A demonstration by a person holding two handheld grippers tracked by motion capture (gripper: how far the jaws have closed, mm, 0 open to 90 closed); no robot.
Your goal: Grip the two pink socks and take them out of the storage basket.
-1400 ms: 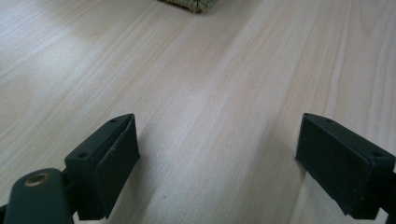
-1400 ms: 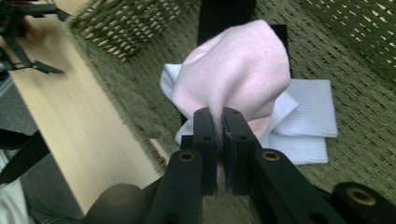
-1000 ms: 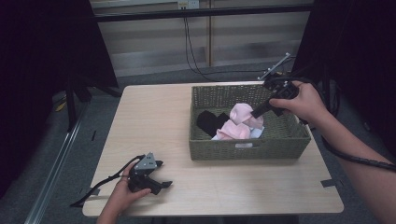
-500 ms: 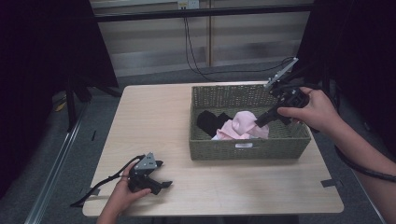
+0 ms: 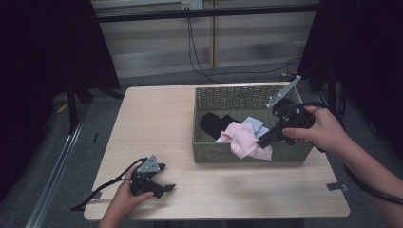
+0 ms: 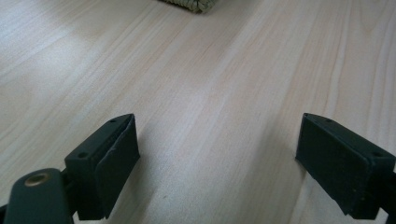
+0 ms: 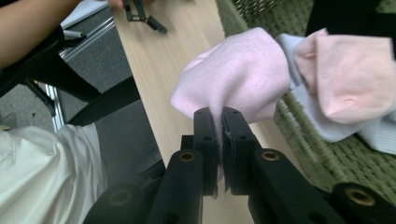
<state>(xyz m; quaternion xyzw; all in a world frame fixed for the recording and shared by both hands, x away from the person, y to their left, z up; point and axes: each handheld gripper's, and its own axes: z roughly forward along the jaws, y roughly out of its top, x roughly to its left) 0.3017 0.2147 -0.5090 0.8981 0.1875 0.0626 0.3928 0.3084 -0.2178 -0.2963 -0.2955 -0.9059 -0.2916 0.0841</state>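
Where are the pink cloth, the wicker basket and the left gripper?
pink cloth (image 5: 247,141): high view, draped middle fold.
wicker basket (image 5: 237,97): high view, far wall.
left gripper (image 6: 217,158): left gripper view, between open jaws.

High view sits above my side of the surface (image 5: 157,118), facing forward and down, far enough back to take in the whole top and the basket (image 5: 247,95). Left tool view rides my left tool (image 6: 217,170), very low and close over the wood, basket corner (image 6: 191,4) at its top edge. Right tool view rides my right tool (image 7: 219,135), close on the pink cloth (image 7: 238,74) at the basket rim (image 7: 299,121), facing back across the surface toward my left tool (image 7: 140,14).
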